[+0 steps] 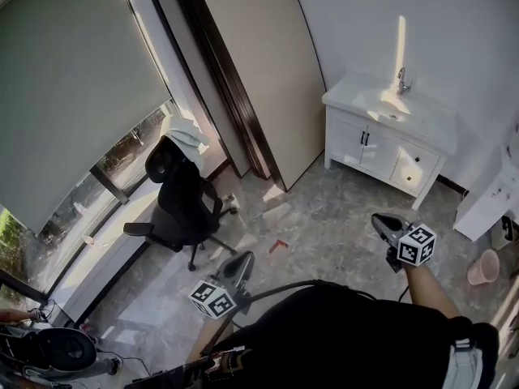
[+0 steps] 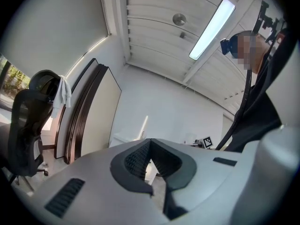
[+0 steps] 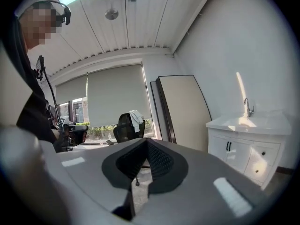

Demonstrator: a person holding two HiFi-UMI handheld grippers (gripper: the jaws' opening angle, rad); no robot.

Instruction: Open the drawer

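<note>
white vanity cabinet [image 1: 350, 136] at upper right of head view, well apart from both tools. drawer [image 1: 415, 165] at its right end, long axis level. right hand-held gripper [image 1: 379, 219] is nearer, below the drawer; jaws together, empty. left hand-held gripper [image 1: 245, 259] at lower centre, jaws also together, empty.

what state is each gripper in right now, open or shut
Left gripper: closed, holding nothing.
Right gripper: closed, holding nothing.
</note>
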